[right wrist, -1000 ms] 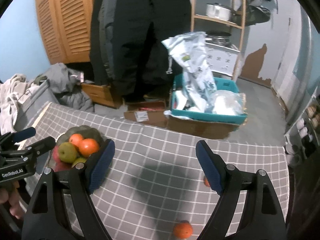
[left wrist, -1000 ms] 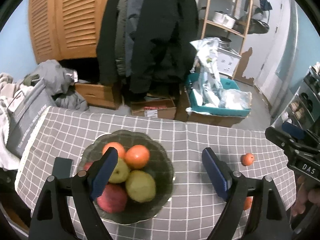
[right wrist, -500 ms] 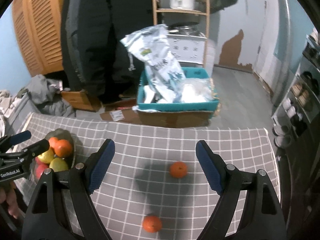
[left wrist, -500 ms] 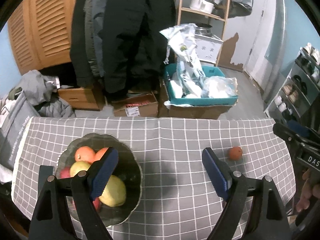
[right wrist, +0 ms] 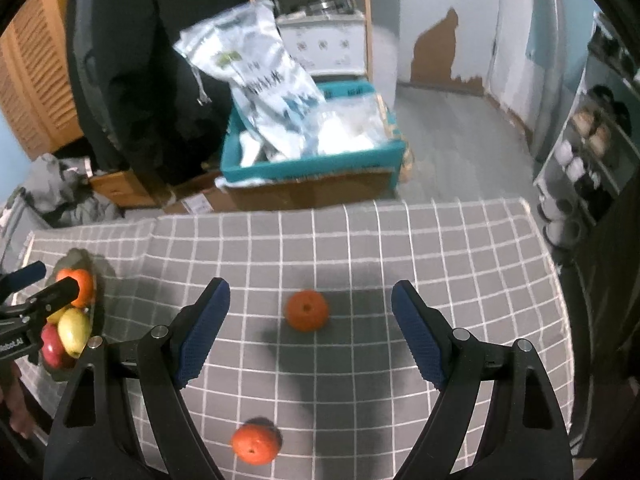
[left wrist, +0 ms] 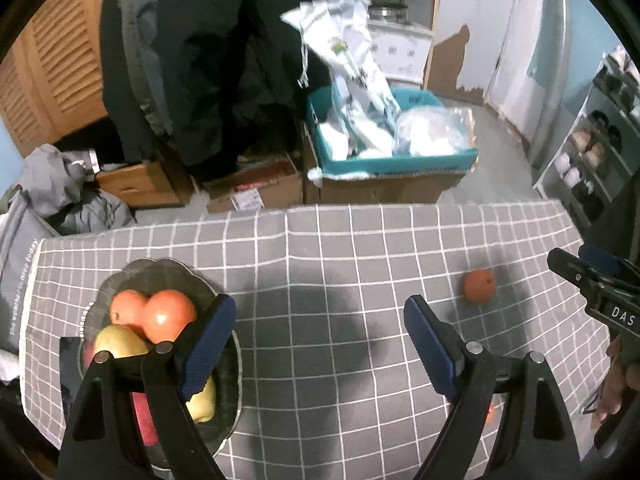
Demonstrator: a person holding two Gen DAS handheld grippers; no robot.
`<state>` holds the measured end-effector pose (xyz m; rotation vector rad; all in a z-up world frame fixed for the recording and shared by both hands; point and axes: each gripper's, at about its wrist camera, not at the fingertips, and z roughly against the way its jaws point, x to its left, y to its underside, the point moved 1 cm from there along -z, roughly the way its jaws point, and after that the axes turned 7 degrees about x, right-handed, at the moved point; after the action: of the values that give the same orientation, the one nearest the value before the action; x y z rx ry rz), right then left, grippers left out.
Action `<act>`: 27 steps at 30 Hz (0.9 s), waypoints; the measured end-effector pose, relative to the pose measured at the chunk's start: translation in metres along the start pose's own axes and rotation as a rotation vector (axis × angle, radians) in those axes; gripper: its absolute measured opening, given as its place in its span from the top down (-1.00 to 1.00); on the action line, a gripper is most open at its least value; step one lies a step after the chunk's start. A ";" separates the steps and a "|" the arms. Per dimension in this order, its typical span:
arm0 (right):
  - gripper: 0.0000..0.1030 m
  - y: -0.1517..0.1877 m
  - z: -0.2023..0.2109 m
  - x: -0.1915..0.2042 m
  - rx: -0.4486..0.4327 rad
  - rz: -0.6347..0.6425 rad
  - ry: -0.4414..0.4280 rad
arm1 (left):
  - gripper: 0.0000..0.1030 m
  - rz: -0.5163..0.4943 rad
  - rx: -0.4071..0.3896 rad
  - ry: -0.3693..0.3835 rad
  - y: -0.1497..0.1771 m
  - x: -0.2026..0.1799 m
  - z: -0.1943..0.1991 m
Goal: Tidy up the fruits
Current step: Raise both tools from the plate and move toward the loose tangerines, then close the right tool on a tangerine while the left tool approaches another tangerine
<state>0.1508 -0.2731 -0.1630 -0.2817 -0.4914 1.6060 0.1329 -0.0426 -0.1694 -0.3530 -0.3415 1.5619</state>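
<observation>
Two oranges lie loose on the checked cloth, and both our views have swung to the right since a second ago: the bowl (left wrist: 164,280) that sat mid-frame under the left gripper (left wrist: 320,344) is now off at its left finger, and in the right wrist view the farther orange, which was hidden then, has come to sit squarely ahead.

Going from the left: the bowl stands near the left edge of the tablecloth (left wrist: 320,248), holding two orange fruits at the back, yellow-green ones in the middle and a red one toward us, partly behind the left finger. Our left gripper hangs over bare cloth just right of the bowl, jaws spread wide with nothing between them. Further right, the farther orange (right wrist: 306,310) lies between the blue pads of our right gripper (right wrist: 310,336), which is also spread and empty, not touching the fruit. The nearer orange (right wrist: 256,440) lies lower in that view, close to the table's near edge.

We judge that the right hand is lining up on the farther orange; a descent and a squeeze should take it, then a carry leftward to the bowl.
</observation>
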 end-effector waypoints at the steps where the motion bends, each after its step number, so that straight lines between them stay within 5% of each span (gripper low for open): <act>1: -0.62 0.001 -0.006 -0.001 0.012 -0.001 0.001 | -0.70 -0.001 0.013 -0.001 -0.001 -0.002 -0.007; 21: -0.60 0.014 -0.106 0.000 0.203 0.063 -0.010 | -0.70 0.030 0.187 0.013 0.003 -0.008 -0.093; 27: -0.41 0.016 -0.124 0.005 0.243 0.079 -0.011 | -0.69 0.025 0.204 0.020 0.004 -0.010 -0.100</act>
<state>0.1933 -0.2507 -0.2785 -0.1099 -0.2920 1.7258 0.1720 -0.0531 -0.2613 -0.2149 -0.1608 1.6005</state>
